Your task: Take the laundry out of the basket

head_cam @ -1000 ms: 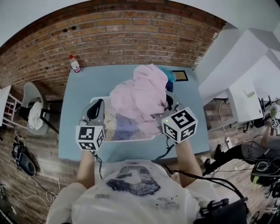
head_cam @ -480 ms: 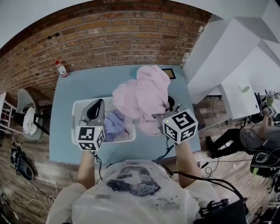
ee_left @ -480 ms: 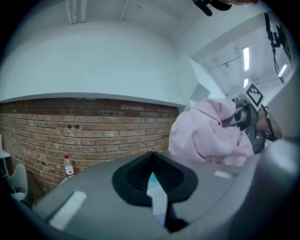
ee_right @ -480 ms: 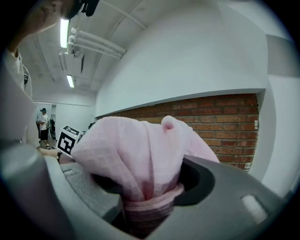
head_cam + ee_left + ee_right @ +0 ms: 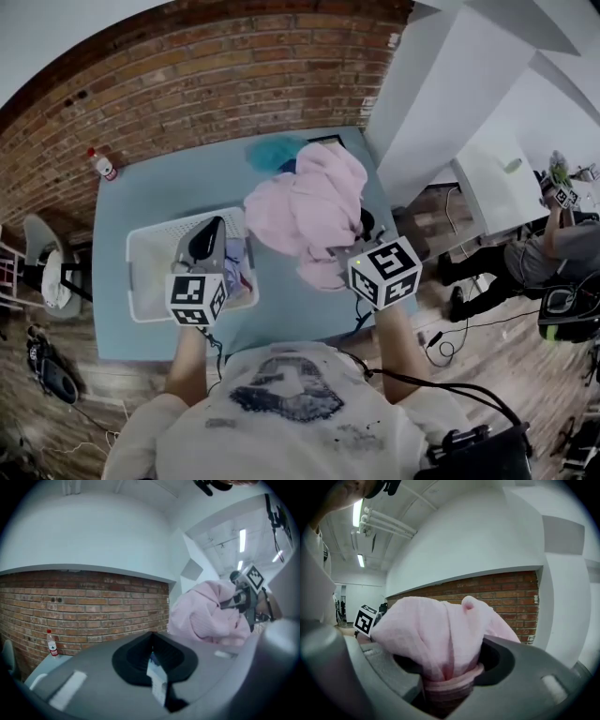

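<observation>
Firmly clamped: right gripper (image 5: pixel 450 679) jaws on bunched pale-pink knit garment (image 5: pixel 436 630), held up over light-blue counter (image 5: pixel 169 187), right of white plastic laundry basket (image 5: pixel 141 281). Left gripper (image 5: pixel 152 660) jaws together, small white slip (image 5: pixel 157 677) at seam, above basket's right rim. Basket near counter's front-left edge; teal cloth (image 5: pixel 272 152) at far edge.

Counter (image 5: pixel 159 187): one.
Basket (image 5: pixel 141 272), white, near left: one.
Pink garment (image 5: pixel 305 202): one.
Teal cloth (image 5: pixel 272 152), far side: one.
Bottle (image 5: pixel 103 166), far left corner: one.
Tools: two, the left tool (image 5: pixel 152 656) and the right tool (image 5: pixel 450 681).
Chair (image 5: pixel 42 253), left of the counter: one.
Seated person (image 5: pixel 548 258), far right: one.
Pieces lying in the basket: number cannot be told.
</observation>
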`<move>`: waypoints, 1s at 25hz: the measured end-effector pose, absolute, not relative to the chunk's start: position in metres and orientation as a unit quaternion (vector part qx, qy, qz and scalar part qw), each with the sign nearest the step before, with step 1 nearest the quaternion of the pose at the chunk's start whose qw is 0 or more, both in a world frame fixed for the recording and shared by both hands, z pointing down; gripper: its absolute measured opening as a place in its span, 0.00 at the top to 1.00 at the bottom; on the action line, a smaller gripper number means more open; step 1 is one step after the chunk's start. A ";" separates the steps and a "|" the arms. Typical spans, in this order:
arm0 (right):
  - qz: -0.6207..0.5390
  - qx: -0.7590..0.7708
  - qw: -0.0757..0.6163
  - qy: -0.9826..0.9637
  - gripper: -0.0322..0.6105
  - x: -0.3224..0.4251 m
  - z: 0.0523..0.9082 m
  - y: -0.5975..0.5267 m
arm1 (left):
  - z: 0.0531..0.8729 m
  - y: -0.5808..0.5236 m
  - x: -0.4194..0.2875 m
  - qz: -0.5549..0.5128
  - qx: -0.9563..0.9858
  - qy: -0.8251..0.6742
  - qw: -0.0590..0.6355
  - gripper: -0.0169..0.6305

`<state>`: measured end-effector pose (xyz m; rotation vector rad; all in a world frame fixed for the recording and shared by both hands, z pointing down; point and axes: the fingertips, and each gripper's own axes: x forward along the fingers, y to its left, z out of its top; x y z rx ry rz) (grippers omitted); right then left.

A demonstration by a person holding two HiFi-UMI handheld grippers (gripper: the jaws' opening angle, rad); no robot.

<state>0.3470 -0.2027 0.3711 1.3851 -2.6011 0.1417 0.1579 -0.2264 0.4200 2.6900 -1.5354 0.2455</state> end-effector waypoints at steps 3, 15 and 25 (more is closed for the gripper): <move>0.052 0.477 0.102 -0.871 0.56 0.359 0.383 -0.204 | 0.424 -0.228 0.171 0.083 0.869 -0.487 0.019 0.99; 0.067 0.504 0.120 -0.852 0.56 0.387 0.439 -0.210 | 0.453 -0.234 0.207 0.100 0.875 -0.473 0.032 0.99; 0.109 0.500 0.162 -0.844 0.55 0.392 0.517 -0.221 | 0.470 -0.239 0.200 0.108 0.863 -0.492 0.038 0.99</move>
